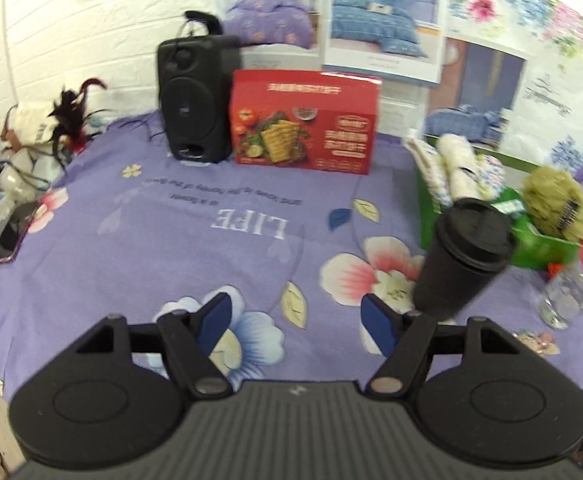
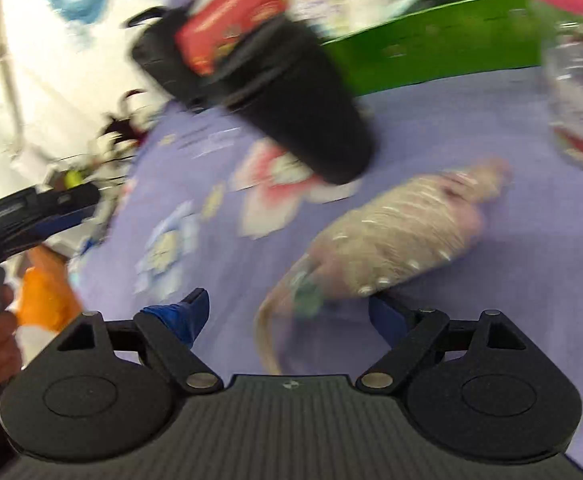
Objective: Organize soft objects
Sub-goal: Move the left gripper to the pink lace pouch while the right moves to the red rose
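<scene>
On the bed (image 1: 131, 248), spread with a purple floral sheet, clutter with dark feathers (image 1: 71, 120) sits at the left edge. Along the far edge stand a black speaker (image 1: 193, 96) and, touching its right side, a red box (image 1: 305, 120). The left claw (image 1: 295, 320) hovers over the near middle of the sheet, its blue-padded fingers (image 1: 215, 316) spread apart and holding nothing. Just right of it stands a black lidded cup (image 1: 465, 256). Behind the cup, toward the right edge, a green box (image 1: 547, 244) holds rolled pale cloths (image 1: 459, 164) and an olive fuzzy ball (image 1: 557, 204). A clear bottle with a pink cap (image 1: 571, 284) stands at the box's near right corner.

The right wrist view is motion-blurred. The right claw (image 2: 287, 316) is spread wide with nothing between its fingers. A pinkish-beige plush toy (image 2: 395, 240) lies on the sheet just ahead of the right finger, near the cup (image 2: 291, 104) and outside the green box (image 2: 431, 52).
</scene>
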